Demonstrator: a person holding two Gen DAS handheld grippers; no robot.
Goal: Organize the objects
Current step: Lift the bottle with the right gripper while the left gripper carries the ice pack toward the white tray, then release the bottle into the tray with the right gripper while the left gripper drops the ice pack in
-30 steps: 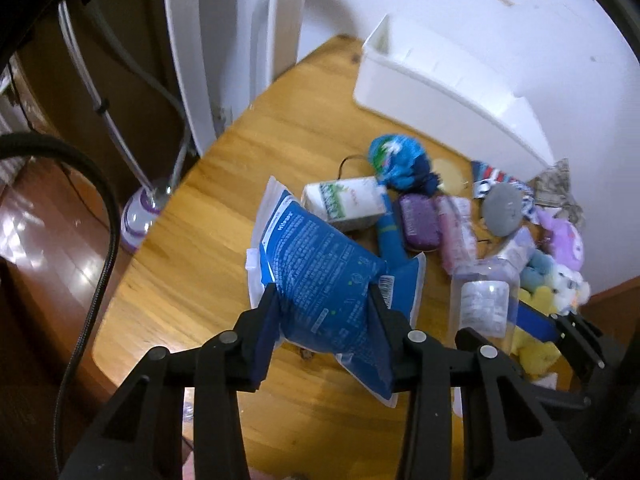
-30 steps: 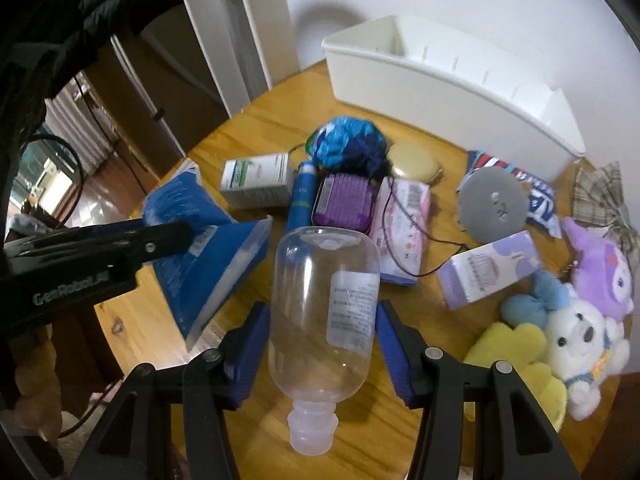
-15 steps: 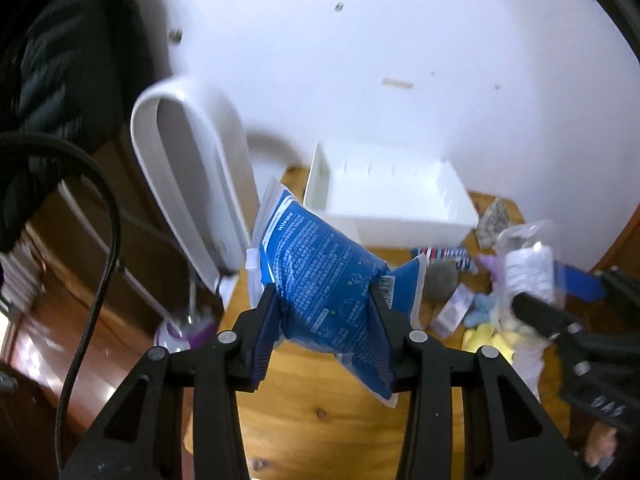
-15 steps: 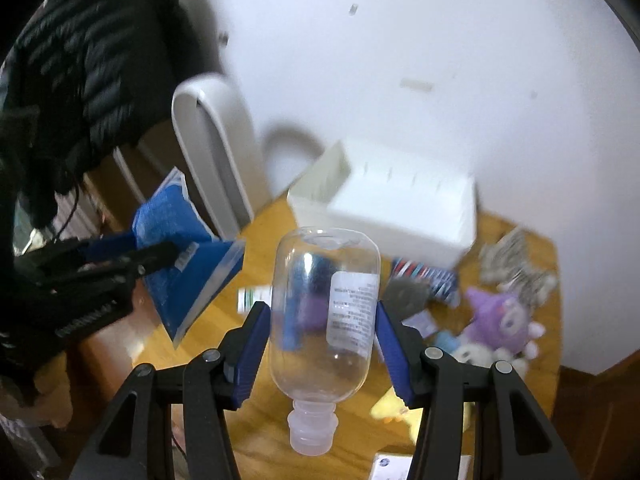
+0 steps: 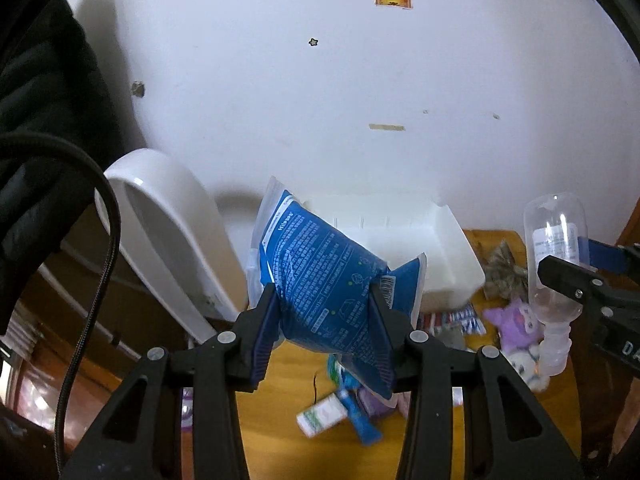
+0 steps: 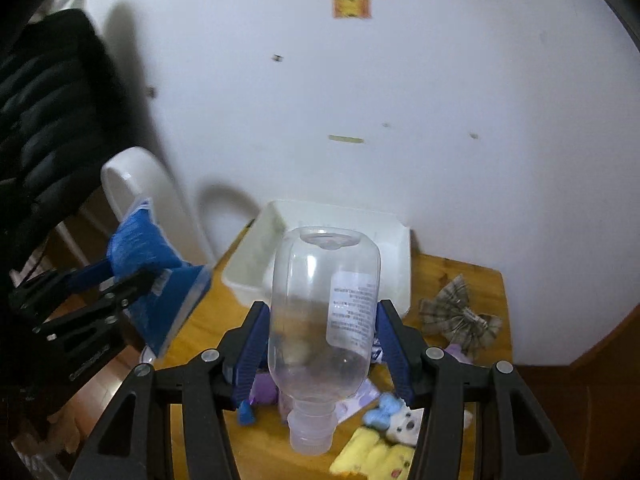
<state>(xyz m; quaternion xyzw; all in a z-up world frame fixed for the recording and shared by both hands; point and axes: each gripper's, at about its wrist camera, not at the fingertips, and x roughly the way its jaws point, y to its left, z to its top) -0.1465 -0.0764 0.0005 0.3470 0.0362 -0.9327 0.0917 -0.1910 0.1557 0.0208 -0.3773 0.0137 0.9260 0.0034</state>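
Left gripper [image 5: 326, 320] clamped on crinkly blue plastic pouch [image 5: 324, 280]; right gripper [image 6: 320, 344] clamped on clear, inverted plastic bottle [image 6: 324, 312]. Both held above wooden table [image 6: 460, 280], near white plastic bin [image 6: 396, 248]. Risk: smooth bottle slipping neck-first; floppy pouch snagging bin's rim.

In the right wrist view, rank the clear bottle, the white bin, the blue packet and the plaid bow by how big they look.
1. Clear bottle, though it sits closest to the camera in the right gripper, which inflates it.
2. White bin and blue packet, held by the left gripper, look similar; not ranked.
3. Plaid bow, smallest.
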